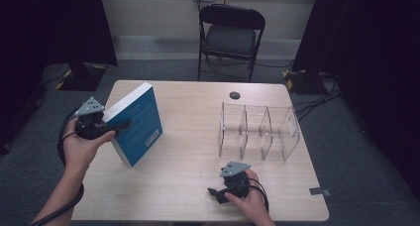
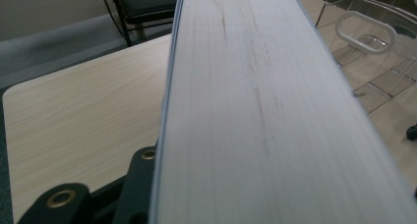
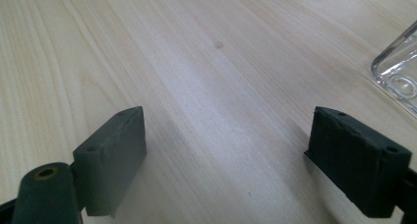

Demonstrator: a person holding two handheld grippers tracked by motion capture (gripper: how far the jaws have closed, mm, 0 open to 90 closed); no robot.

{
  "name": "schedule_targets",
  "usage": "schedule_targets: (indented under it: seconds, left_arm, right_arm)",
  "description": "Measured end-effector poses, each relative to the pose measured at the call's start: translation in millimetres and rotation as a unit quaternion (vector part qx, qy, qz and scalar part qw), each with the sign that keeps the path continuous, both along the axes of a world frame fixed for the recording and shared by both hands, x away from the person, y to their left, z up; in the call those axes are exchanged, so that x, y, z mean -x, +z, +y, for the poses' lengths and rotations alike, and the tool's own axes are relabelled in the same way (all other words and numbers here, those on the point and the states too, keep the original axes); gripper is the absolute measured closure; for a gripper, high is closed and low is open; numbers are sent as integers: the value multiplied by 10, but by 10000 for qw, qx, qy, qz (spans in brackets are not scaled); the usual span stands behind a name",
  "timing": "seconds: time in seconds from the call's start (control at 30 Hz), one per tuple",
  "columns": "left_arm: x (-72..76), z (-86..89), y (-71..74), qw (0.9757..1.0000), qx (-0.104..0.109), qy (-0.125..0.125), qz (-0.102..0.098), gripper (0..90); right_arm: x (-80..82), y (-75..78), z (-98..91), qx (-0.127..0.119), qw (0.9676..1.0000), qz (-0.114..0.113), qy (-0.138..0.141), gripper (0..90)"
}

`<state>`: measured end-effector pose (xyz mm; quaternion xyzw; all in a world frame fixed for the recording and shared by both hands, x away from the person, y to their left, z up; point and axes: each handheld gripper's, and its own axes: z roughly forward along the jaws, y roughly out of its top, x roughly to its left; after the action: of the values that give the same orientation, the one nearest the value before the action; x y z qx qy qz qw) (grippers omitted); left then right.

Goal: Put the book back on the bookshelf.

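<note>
A thick book with a blue cover (image 1: pixel 141 122) stands tilted on its lower edge at the left of the wooden table (image 1: pixel 188 171). My left gripper (image 1: pixel 121 125) is shut on it, one jaw across the cover and the other behind. In the left gripper view the book's white page edge (image 2: pixel 255 111) runs up between the jaws. My right gripper (image 1: pixel 216 195) rests low at the table's front edge, pointing left. Its jaws stand open with bare wood between the pads (image 3: pixel 115 155).
A clear plastic organizer (image 1: pixel 257 132) with three compartments stands at the table's right; its handle (image 2: pixel 366 37) and a corner (image 3: pixel 398 71) show in the gripper views. A dark round spot (image 1: pixel 235 95) lies near the far edge. A black folding chair (image 1: pixel 232 35) stands beyond the table.
</note>
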<state>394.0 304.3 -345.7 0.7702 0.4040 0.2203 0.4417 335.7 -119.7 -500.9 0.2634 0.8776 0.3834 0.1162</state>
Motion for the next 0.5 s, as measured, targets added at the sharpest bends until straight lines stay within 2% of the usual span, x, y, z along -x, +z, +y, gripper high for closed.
schedule_targets:
  seconds: [0.1,0.5]
  left_arm:
    - [7,-9,6,10000,-60,-20,4,589]
    - [0,-1,12,10000,-53,-49,45,594]
  right_arm:
    - [0,0,0,0,10000,0,0,136]
    - [0,0,0,1,10000,-1,1,136]
